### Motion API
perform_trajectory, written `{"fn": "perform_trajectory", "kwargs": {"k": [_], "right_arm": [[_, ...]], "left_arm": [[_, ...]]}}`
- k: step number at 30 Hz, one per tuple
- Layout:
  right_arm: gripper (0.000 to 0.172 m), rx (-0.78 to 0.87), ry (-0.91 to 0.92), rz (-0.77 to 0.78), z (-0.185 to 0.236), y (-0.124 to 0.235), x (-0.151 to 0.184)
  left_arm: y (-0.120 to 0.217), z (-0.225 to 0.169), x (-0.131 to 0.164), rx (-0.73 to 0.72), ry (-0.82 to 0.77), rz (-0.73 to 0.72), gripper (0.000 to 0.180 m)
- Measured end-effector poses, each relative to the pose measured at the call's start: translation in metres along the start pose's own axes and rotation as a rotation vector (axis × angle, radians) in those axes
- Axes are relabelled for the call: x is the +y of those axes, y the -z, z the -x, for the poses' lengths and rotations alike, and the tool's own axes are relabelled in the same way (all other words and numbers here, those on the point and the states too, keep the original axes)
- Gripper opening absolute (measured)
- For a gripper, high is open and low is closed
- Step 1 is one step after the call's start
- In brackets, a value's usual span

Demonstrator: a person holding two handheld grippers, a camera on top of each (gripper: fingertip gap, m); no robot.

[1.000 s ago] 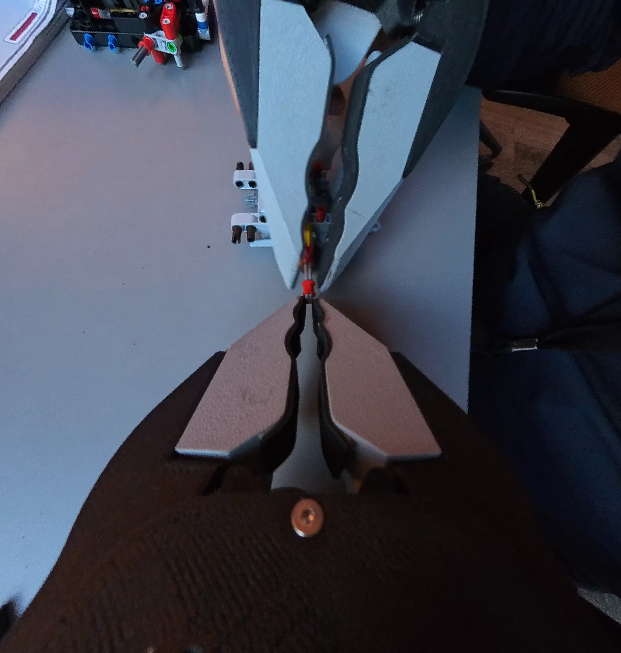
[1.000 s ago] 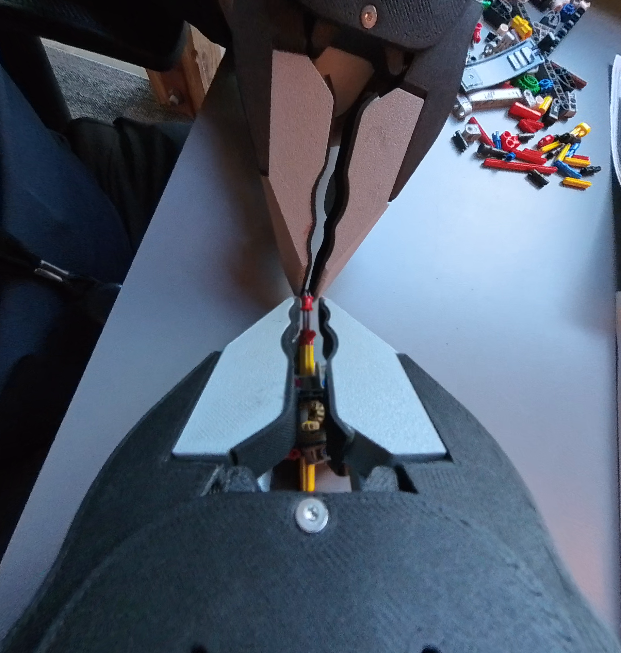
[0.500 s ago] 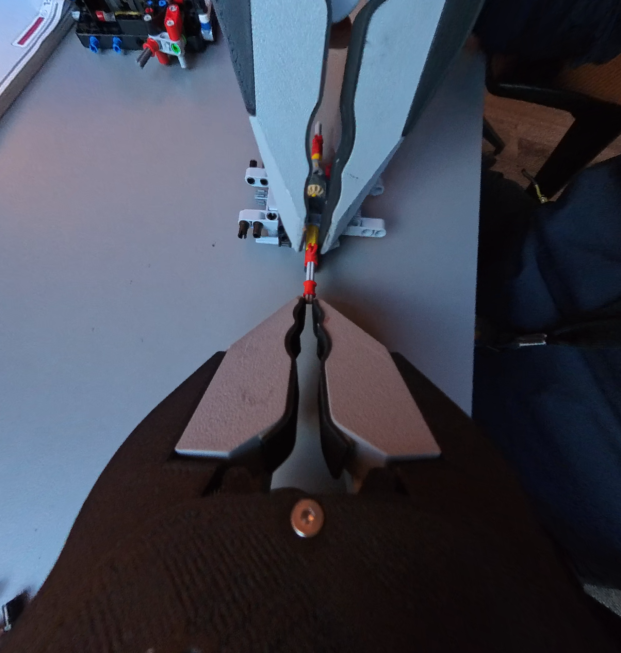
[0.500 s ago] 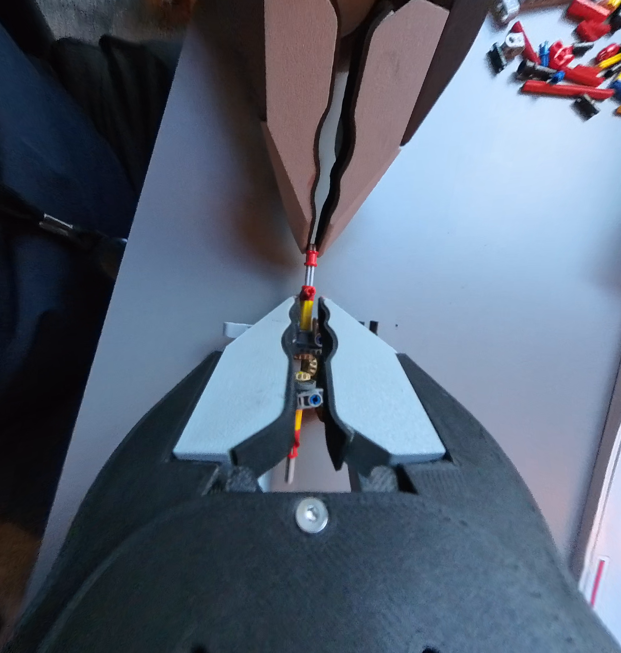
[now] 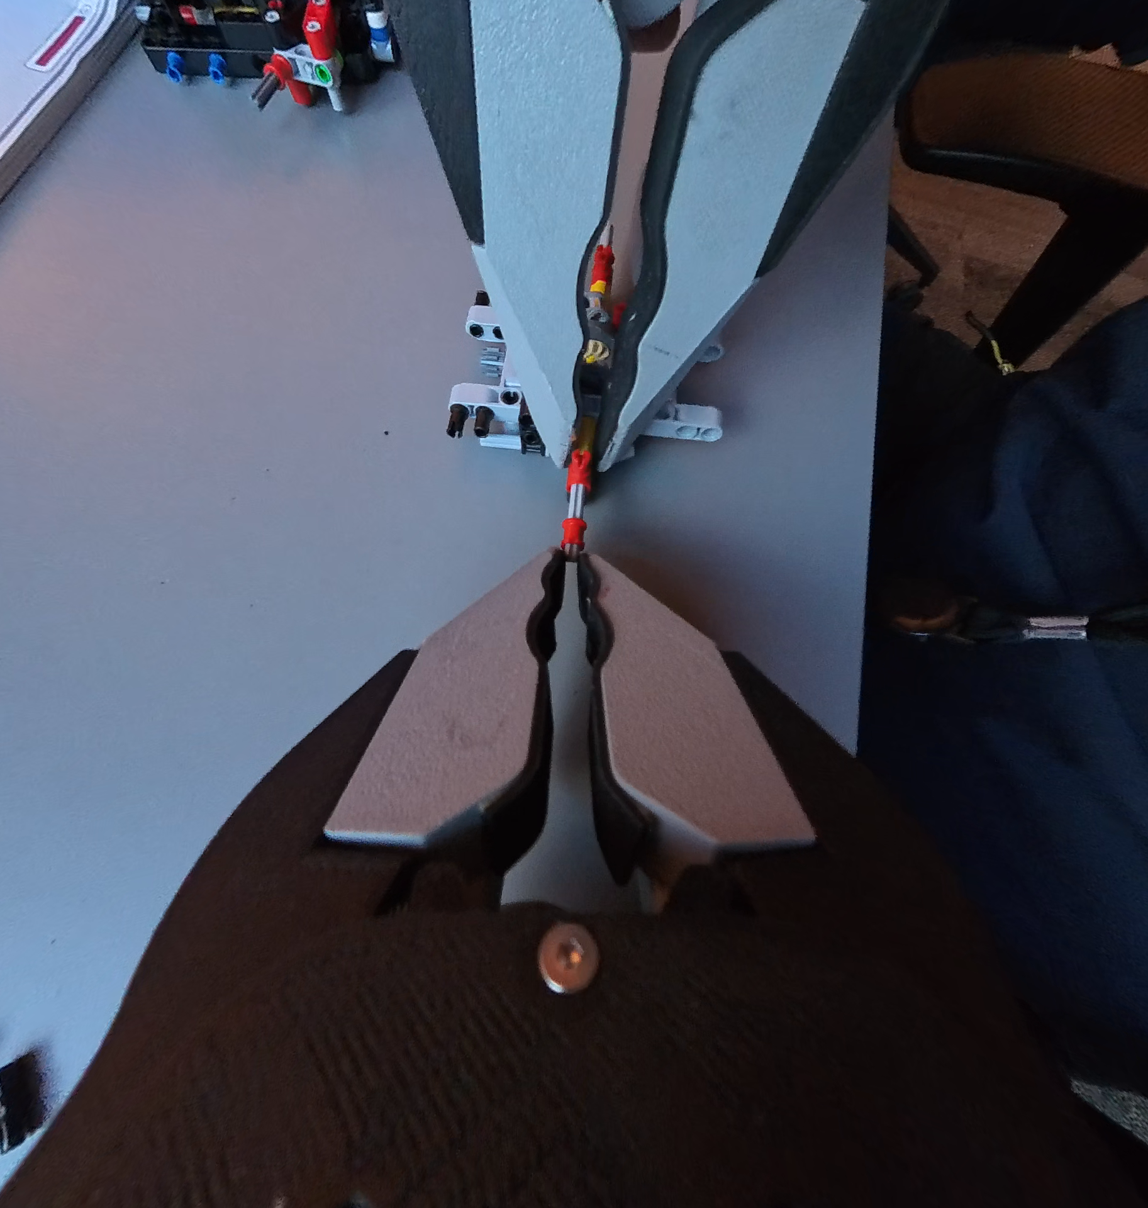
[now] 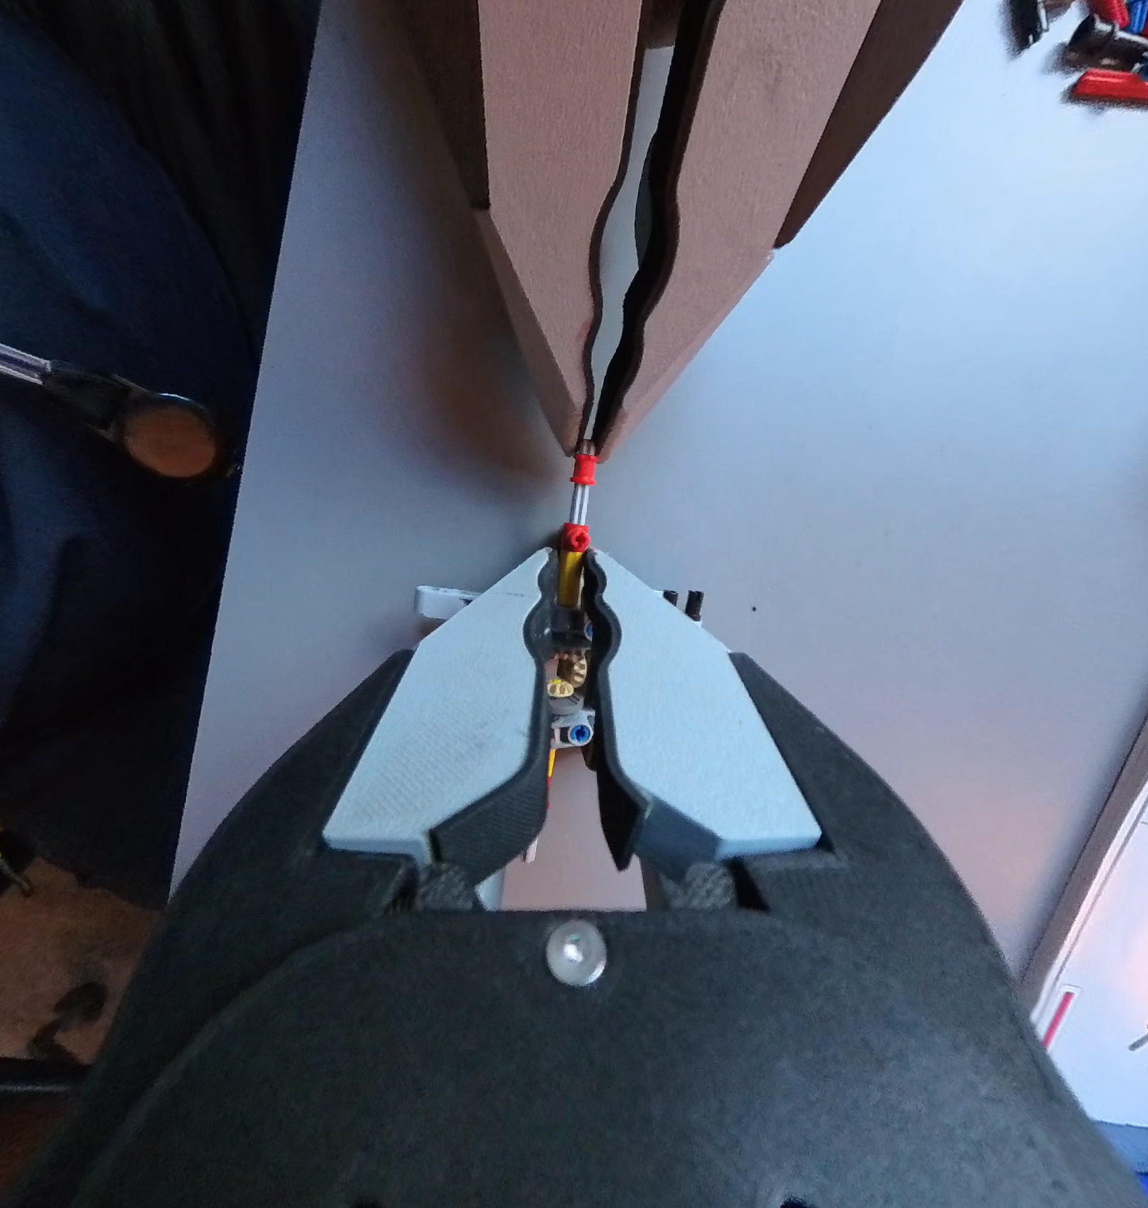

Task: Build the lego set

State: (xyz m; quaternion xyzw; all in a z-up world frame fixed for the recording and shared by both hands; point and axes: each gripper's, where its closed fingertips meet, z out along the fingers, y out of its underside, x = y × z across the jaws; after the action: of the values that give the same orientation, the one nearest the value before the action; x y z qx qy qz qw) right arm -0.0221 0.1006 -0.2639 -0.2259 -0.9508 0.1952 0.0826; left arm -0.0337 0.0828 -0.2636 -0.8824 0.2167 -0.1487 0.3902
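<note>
The left tongs, with pinkish-brown fingers, were pressed together on the bare tip of a thin grey axle; a red bush sat on the axle just ahead of their tips; facing them tip to tip, the right tongs, with pale blue-grey fingers, pinched a small brick assembly of yellow, black, tan-gear and blue parts lengthwise between their pads, the axle sticking out of its front end past a red connector; both tongs met over the grey desk close to its near edge; a white beam frame with black pins lay on the desk just under the right tongs; a black, red and blue brick build stood at the desk's far edge; loose red and blue pieces lay toward the far corner; a white booklet rested at the desk's side edge.
</note>
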Motion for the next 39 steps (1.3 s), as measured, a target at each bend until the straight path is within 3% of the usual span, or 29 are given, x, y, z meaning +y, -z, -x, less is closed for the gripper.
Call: {"fn": "perform_trajectory", "kwargs": {"k": [7, 14, 32, 39], "right_arm": [[0.003, -0.012, -0.009, -0.042, -0.001, -0.001, -0.001], [0.003, -0.015, 0.019, -0.09, -0.002, -0.001, -0.003], [0.004, -0.004, 0.026, -0.169, -0.006, -0.004, -0.008], [0.003, 0.017, 0.002, -0.209, -0.015, -0.002, -0.008]], "left_arm": [[0.001, -0.001, -0.002, 0.073, 0.072, -0.014, 0.009], [0.002, 0.001, -0.007, 0.098, 0.086, -0.04, 0.007], [-0.01, 0.004, -0.01, 0.034, -0.007, -0.001, 0.002], [-0.005, 0.01, -0.013, 0.047, 0.064, -0.035, 0.01]]}}
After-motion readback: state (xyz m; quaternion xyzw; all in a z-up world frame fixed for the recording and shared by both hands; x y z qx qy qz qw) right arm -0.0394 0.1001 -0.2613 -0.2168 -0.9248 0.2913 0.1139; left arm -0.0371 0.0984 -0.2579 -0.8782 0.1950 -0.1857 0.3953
